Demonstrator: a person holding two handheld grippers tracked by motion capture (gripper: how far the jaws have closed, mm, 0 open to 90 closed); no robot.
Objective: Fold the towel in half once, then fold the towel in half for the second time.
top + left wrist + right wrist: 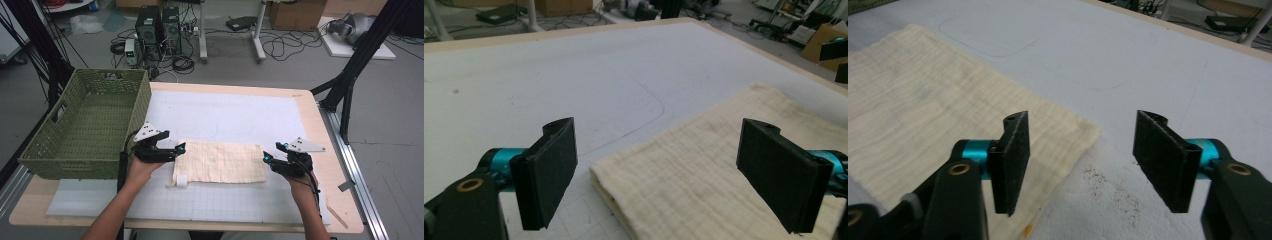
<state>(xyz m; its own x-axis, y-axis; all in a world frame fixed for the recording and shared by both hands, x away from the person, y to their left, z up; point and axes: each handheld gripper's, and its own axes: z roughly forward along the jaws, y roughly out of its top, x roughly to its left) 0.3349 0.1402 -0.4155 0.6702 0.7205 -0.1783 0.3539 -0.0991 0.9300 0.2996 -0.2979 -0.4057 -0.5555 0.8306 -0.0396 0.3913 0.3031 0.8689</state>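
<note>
The folded cream cloth (220,162) lies flat on the white mat (230,115), right of the green basket (85,125). The left gripper (181,148) hovers at the cloth's left end, the right gripper (270,152) at its right end. Both have their jaws apart, gripping nothing.

Beyond the pale wooden worktop (306,107), a grey floor (300,70) carries tangled cables (280,47), two black computer towers (159,25), cardboard boxes (296,15) and white desk legs (259,35)
</note>
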